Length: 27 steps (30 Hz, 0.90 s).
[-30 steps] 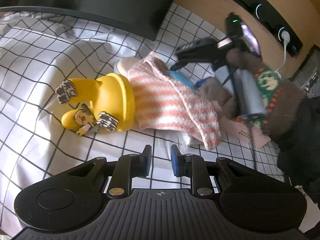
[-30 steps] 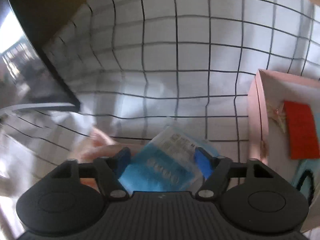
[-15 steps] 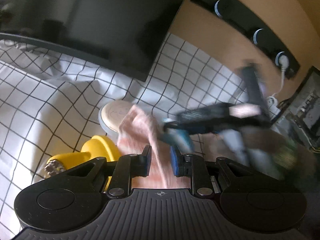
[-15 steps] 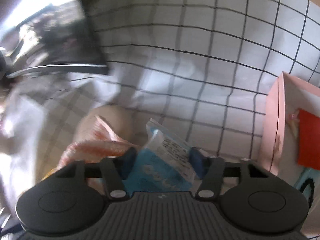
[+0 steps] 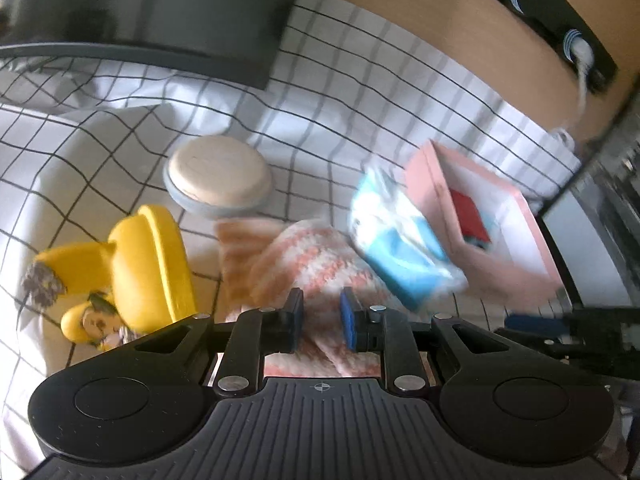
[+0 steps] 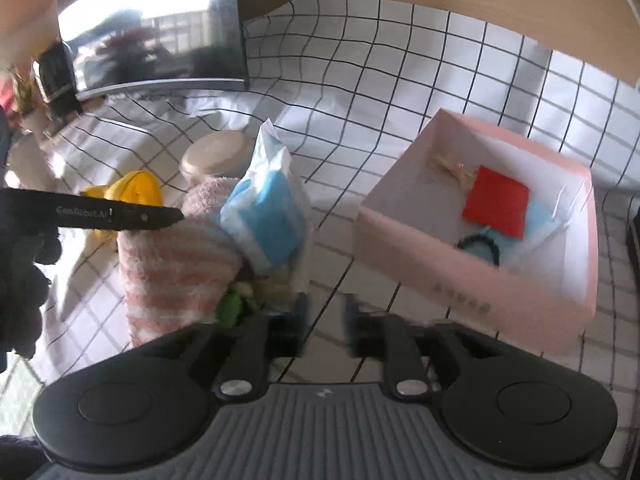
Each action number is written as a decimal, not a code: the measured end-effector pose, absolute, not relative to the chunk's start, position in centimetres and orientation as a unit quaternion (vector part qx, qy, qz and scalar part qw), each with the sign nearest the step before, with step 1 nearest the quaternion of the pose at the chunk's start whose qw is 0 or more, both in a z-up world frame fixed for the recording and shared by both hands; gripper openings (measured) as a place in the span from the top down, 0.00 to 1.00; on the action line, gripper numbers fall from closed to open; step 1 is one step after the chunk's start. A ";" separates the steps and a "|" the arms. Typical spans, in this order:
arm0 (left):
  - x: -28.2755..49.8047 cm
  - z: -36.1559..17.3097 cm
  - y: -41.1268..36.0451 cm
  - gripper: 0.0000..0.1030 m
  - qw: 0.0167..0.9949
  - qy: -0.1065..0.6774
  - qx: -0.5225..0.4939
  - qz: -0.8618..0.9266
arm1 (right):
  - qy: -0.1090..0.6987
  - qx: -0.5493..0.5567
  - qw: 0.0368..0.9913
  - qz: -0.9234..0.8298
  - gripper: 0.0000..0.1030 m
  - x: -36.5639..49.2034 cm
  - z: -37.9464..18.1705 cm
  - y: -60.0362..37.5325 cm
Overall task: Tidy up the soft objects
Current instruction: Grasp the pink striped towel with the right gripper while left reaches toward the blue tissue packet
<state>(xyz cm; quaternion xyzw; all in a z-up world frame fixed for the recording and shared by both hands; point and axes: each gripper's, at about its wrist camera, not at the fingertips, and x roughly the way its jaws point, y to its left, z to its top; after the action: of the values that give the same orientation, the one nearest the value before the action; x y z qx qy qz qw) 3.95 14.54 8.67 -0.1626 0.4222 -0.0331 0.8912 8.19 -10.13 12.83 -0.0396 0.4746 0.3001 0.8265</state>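
Observation:
A pink-and-white striped fluffy cloth (image 5: 316, 264) lies bunched on the checked bedsheet. My left gripper (image 5: 320, 308) hovers right over it, jaws a narrow gap apart, nothing clamped. In the right wrist view the left gripper's finger (image 6: 120, 216) reaches to the cloth's (image 6: 176, 268) top. A blue-and-white tissue pack (image 6: 268, 208) leans upright against the cloth, free of any grip; it looks blurred (image 5: 400, 240) in the left wrist view. My right gripper (image 6: 324, 320) is drawn back from it, jaws opening, nothing between them. A yellow plush toy (image 5: 148, 264) lies left of the cloth.
An open pink box (image 6: 480, 248) with a red card and a dark hair tie stands right of the pack. A round wooden-lidded jar (image 5: 218, 176) sits behind the cloth. A dark screen (image 5: 160, 8) stands at the back. Something green (image 6: 234, 304) peeks from under the cloth.
The right gripper closed on the blue pack, then let it go and pulled back; the pack now rests against the cloth. The left gripper has moved over the striped cloth.

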 end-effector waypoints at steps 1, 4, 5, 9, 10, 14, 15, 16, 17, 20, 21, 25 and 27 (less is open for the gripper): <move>3.3 8.8 14.3 0.79 0.892 0.422 -0.160 -0.034 | 0.466 -0.036 0.829 0.306 0.50 7.8 12.7 -10.3; 1.3 9.5 14.5 0.79 0.895 0.415 -0.161 -0.024 | 0.431 -0.034 0.833 0.345 0.46 6.3 12.9 -9.6; 0.6 9.8 14.8 0.79 0.896 0.413 -0.164 -0.018 | 0.420 -0.034 0.828 0.369 0.45 5.9 13.1 -9.1; -1.8 11.2 15.8 0.78 0.901 0.399 -0.172 0.022 | 0.409 -0.026 0.805 0.429 0.34 5.3 13.4 -6.0; -2.3 11.5 16.2 0.78 0.901 0.395 -0.175 0.032 | 0.418 -0.022 0.797 0.435 0.34 5.4 13.0 -5.1; -4.2 12.6 17.2 0.79 0.904 0.382 -0.182 0.063 | 0.440 -0.018 0.789 0.427 0.45 6.2 11.2 -2.0; -4.7 12.8 17.5 0.78 0.905 0.378 -0.184 0.070 | 0.435 -0.015 0.789 0.433 0.60 6.4 11.6 -1.6; -5.0 12.9 17.7 0.78 0.905 0.376 -0.185 0.075 | 0.430 -0.018 0.788 0.441 0.68 6.4 12.1 -1.4; -5.3 13.0 18.0 0.78 0.905 0.373 -0.187 0.080 | 0.421 -0.023 0.788 0.448 0.82 6.5 12.9 -1.1; -5.5 13.1 18.6 0.79 0.904 0.368 -0.194 0.094 | 0.371 -0.012 0.801 0.470 0.85 6.5 16.7 -1.6; -5.5 13.2 18.6 0.79 0.905 0.366 -0.195 0.095 | 0.354 -0.006 0.807 0.472 0.85 6.4 18.1 -2.2; -5.1 13.5 17.7 0.79 0.910 0.357 -0.196 0.084 | 0.293 0.037 0.829 0.475 0.85 6.3 23.6 -6.5; -4.8 13.6 16.8 0.79 0.911 0.357 -0.193 0.074 | 0.263 0.035 0.845 0.464 0.85 5.8 25.6 -9.3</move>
<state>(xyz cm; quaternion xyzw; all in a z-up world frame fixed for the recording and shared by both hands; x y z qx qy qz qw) -4.83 16.80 13.57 -0.1935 0.3574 0.0736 0.9107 5.77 -9.31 25.60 0.0347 0.2635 0.4636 0.8452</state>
